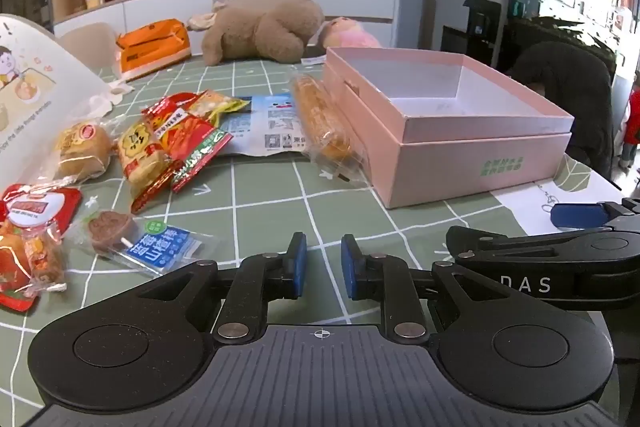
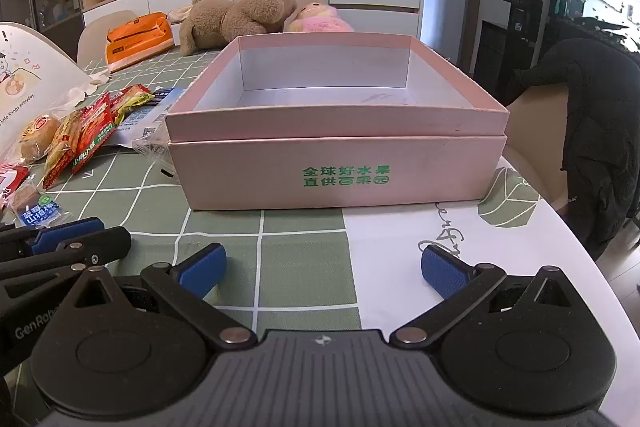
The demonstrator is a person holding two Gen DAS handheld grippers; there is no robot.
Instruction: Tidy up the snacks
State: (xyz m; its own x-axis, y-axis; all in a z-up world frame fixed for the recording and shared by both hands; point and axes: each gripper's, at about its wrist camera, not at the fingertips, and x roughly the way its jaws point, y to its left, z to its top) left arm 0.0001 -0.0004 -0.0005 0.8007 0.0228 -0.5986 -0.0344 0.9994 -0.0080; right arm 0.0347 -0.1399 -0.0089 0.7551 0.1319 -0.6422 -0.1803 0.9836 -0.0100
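Note:
An open, empty pink box (image 2: 340, 169) (image 1: 472, 163) stands on the checked green tablecloth. Several wrapped snacks lie to its left: a long yellow pastry (image 1: 324, 123) against the box, red packets (image 1: 184, 139), round cakes (image 1: 82, 149), a lollipop in blue wrap (image 1: 132, 237). My left gripper (image 1: 323, 265) hovers low over the cloth before the snacks, jaws a narrow gap apart, empty. My right gripper (image 2: 323, 269) is wide open and empty, in front of the box. Each gripper also shows in the other's view, the right (image 1: 576, 217) and the left (image 2: 60, 233).
A white illustrated bag (image 1: 28, 99) stands at far left. An orange pouch (image 1: 154, 45), a brown plush toy (image 1: 264, 27) and a pink plush toy (image 2: 320, 19) lie at the table's back. The round table edge (image 2: 580, 243) and a chair with a dark coat (image 2: 600, 115) are on the right.

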